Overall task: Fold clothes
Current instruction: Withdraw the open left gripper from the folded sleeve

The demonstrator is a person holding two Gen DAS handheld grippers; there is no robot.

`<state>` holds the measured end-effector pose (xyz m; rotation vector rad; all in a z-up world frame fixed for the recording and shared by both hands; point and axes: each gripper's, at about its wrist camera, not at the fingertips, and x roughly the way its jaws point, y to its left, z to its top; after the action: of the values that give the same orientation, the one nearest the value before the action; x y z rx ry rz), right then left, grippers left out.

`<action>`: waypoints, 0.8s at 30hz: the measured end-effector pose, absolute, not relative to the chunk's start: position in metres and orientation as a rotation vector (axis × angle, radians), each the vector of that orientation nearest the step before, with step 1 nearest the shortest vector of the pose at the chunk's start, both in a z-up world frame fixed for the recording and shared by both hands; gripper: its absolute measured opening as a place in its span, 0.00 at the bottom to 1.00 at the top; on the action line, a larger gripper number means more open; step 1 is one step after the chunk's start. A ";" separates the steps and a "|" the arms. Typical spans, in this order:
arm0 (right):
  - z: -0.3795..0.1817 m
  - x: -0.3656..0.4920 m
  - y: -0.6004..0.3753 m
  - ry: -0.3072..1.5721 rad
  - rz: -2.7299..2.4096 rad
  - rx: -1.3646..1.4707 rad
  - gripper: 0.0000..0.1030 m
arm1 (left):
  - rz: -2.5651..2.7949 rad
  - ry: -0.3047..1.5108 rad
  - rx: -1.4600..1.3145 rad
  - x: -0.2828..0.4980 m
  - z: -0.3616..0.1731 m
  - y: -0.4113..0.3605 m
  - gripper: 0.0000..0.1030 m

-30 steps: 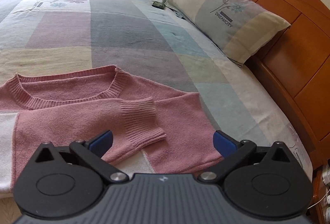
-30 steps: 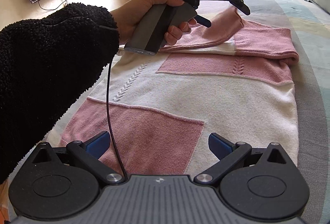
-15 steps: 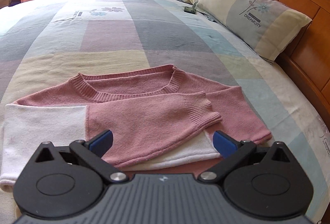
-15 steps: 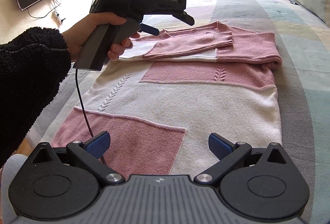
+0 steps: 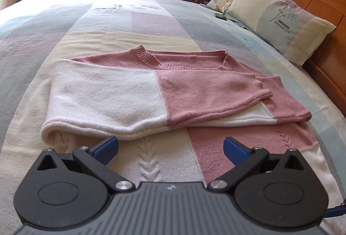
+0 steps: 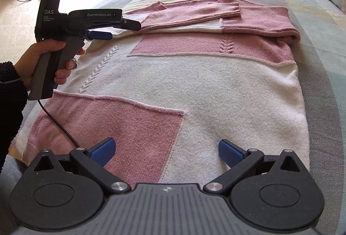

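A pink-and-white sweater [image 6: 194,75] is laid flat on the bed [image 6: 324,44], neckline far, hem near, both sleeves folded across the chest. The left gripper [image 6: 121,29], held level in a hand [image 6: 43,62] at the left, has been drawn back from the sleeve, fingers spread, empty. The right gripper [image 6: 166,151] is held spread above the hem.

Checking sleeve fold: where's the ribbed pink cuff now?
Left wrist view, right of centre: the ribbed pink cuff lies across the pink and white knitted sweater, just below its neckline.
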<state>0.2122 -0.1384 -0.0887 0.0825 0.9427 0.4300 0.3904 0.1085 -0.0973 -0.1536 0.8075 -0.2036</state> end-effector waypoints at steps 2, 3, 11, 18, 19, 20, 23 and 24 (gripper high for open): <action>-0.090 0.211 -0.136 0.930 0.429 0.060 1.00 | -0.193 0.786 -0.231 0.387 -0.105 0.131 0.99; -0.090 0.211 -0.136 0.927 0.428 0.058 1.00 | -0.199 0.767 -0.275 0.384 -0.105 0.141 0.99; -0.091 0.215 -0.132 0.924 0.411 0.040 1.00 | -0.277 0.707 -0.510 0.389 -0.098 0.164 0.99; -0.091 0.215 -0.128 0.924 0.401 0.019 1.00 | -0.191 0.644 -0.673 0.396 -0.107 0.195 0.98; -0.090 0.215 -0.128 0.923 0.404 0.022 1.00 | -0.175 0.635 -0.696 0.396 -0.108 0.200 0.97; -0.090 0.214 -0.129 0.923 0.407 0.026 1.00 | -0.159 0.627 -0.718 0.397 -0.109 0.206 0.97; -0.089 0.213 -0.131 0.925 0.412 0.036 1.00 | -0.142 0.631 -0.768 0.391 -0.108 0.214 0.97; -0.089 0.213 -0.132 0.926 0.413 0.039 1.00 | -0.138 0.637 -0.763 0.388 -0.104 0.214 0.97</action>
<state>0.2132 -0.1322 -0.0888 0.0395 0.9263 0.4132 0.3883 0.2143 -0.1045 -0.7630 0.6375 -0.1376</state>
